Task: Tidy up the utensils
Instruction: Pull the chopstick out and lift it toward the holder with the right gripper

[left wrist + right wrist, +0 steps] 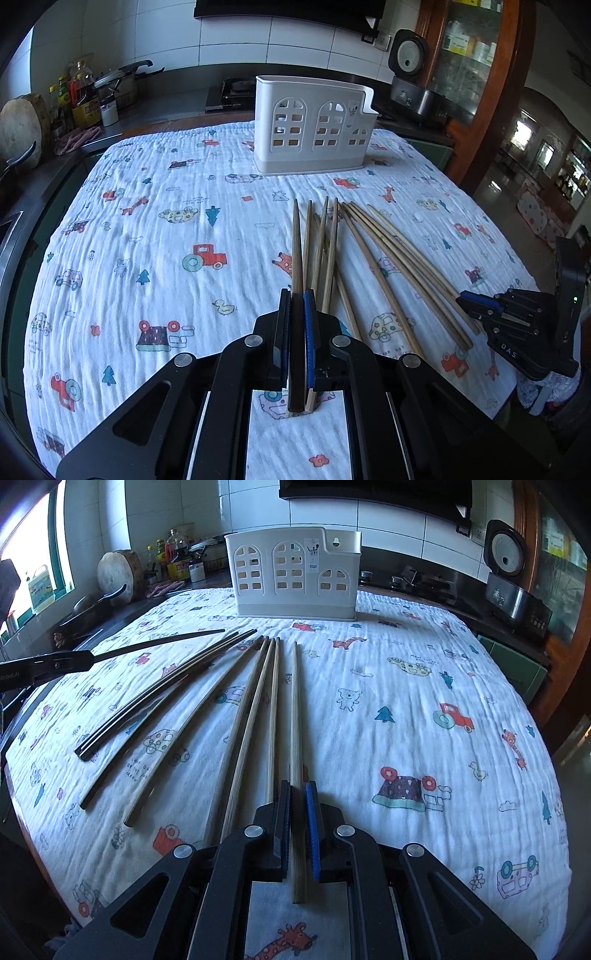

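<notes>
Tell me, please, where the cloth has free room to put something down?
Free: the printed cloth left of the chopsticks, and the strip between them and the white holder. Crowded: the chopstick pile, between the left gripper and right gripper.

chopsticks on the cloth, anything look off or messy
Yes. The loose chopsticks lie fanned and partly crossed on the cloth, none in the white holder, which stands upright at the far side. Each tool grips one: left tool, right tool.
</notes>
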`<state>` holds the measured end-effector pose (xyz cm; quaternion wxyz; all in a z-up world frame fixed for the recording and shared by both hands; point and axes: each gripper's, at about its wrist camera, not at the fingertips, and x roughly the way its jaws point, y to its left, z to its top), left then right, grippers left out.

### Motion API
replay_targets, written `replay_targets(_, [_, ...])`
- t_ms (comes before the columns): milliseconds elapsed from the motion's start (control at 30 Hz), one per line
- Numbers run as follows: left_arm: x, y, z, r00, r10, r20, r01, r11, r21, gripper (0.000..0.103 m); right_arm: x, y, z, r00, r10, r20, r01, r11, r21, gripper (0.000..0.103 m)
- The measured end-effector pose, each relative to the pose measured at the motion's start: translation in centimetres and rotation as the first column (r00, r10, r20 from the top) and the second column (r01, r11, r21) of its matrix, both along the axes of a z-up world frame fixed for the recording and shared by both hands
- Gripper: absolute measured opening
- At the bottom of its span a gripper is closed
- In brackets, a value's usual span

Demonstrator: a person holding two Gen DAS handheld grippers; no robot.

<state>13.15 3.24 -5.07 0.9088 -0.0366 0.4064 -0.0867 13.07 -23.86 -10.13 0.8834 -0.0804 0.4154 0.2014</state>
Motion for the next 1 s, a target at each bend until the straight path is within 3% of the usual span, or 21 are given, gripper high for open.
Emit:
replay_targets(167, [-0.1,0.2,0.4,1.000,0.005,0.006,-0.005,1.000,0.005,0.006,-0.4,-0.1,1.3,1.000,-0.002,0.028,0.002,1.000,0.005,0.007])
replay_targets(500, [0.2,0.5,1.3,1.000,-0.002,0.006,0.002,1.000,0.008,0.006,-0.2,0.3,7.1,0.985,0.012,0.173,-0.022,0.998,0.057,0.007])
replay_targets(1000, [1.5,1.2,2.9,1.000,-0.012,-0.008,0.012,0.999,0.049,0.006,3.3,1.7,11.0,0.974,0.029,0.223,-0.047,0.996,0.077,0.007])
